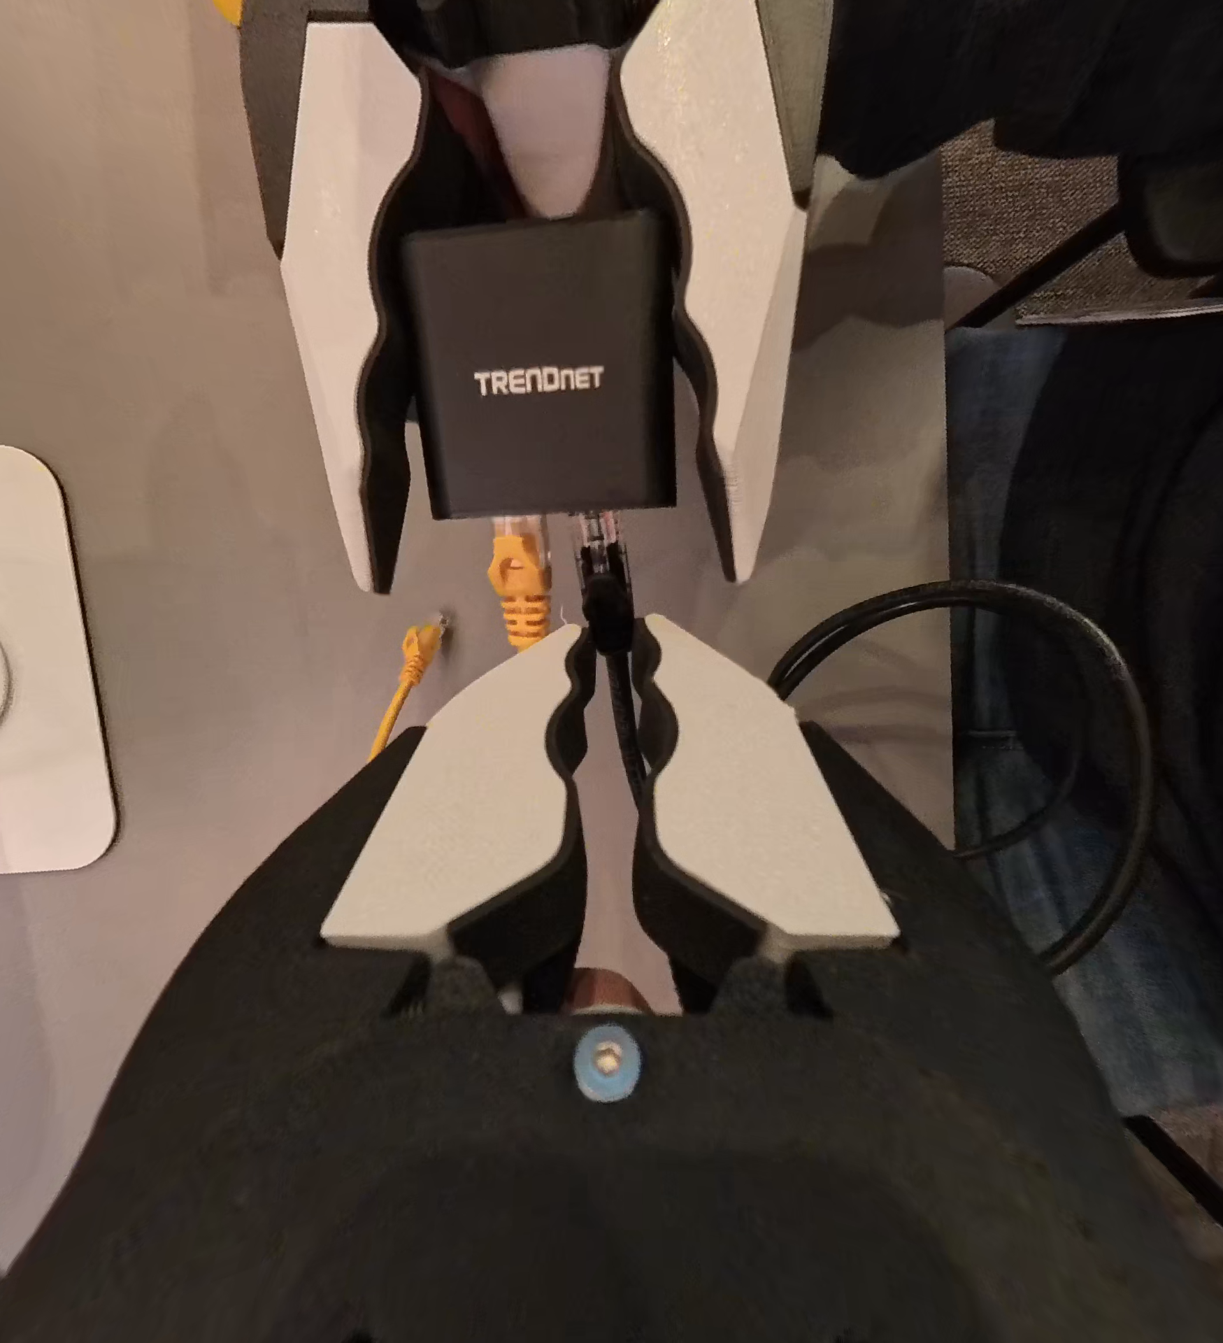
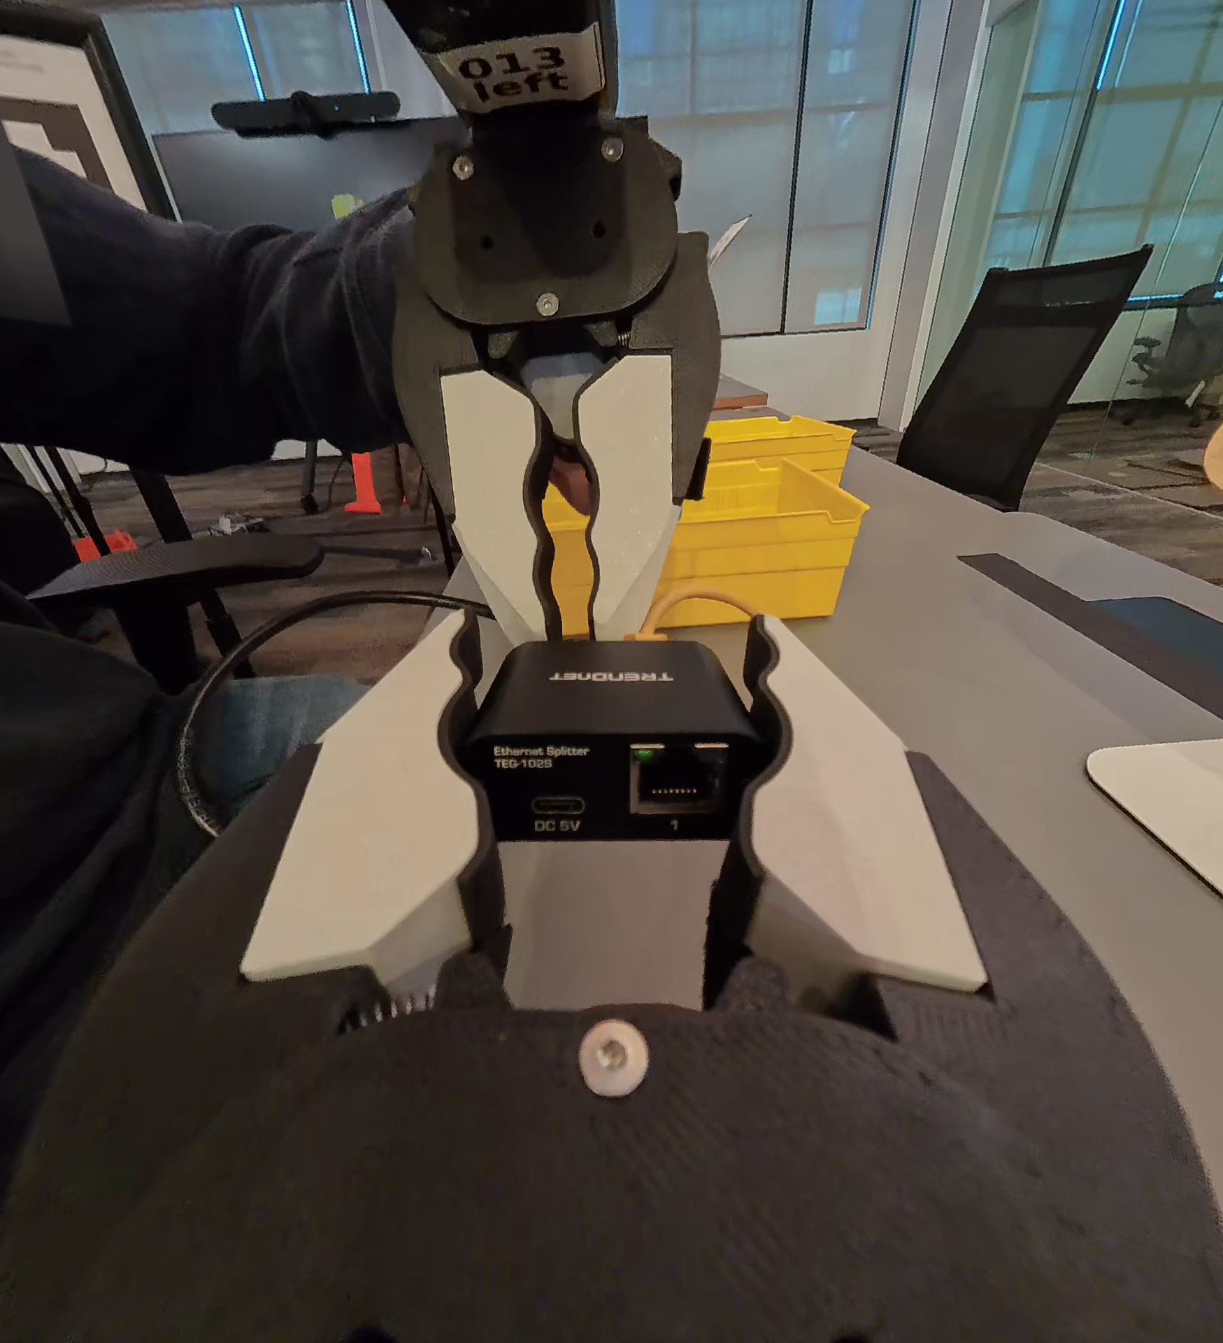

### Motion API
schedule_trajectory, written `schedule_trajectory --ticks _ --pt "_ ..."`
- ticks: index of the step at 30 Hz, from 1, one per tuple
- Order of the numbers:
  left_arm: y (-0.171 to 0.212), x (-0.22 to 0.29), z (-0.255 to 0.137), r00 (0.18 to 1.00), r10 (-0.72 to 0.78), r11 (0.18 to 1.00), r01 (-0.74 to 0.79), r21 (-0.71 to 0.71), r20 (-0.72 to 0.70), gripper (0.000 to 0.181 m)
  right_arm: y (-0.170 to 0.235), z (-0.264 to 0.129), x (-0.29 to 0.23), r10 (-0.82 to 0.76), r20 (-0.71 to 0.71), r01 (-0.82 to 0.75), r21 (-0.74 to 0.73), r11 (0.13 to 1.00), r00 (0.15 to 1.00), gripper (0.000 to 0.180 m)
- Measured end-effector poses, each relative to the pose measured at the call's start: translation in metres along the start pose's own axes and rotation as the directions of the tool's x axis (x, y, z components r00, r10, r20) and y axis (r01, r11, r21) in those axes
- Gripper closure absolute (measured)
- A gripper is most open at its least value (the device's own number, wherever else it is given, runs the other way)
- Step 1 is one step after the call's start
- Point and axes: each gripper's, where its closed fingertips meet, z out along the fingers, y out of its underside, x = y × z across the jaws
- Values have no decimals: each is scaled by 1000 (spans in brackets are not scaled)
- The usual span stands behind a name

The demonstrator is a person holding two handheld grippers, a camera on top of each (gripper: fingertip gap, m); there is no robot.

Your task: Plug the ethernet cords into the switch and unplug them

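On the grey counter, the right claw is bracing the black switch by its sides. The left claw is pinching, nearly closed, the black cord just behind its plug, seemingly seated. The yellow plug is sitting in the neighbouring port; a second yellow plug is lying loose nearby. Judging: plugging nearly done or unplugging starting; near-side port empty.

Black switch – one yellow cord, one black cord; yellow bins on grey table.
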Motion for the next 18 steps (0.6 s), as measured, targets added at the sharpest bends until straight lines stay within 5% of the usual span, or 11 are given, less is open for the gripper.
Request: schedule_trajectory --ticks 18 --pt "-8 -16 -1 985 41 999 -40 -10 167 173 6 -2 10 -42 -68 36 -89 995 997 106"
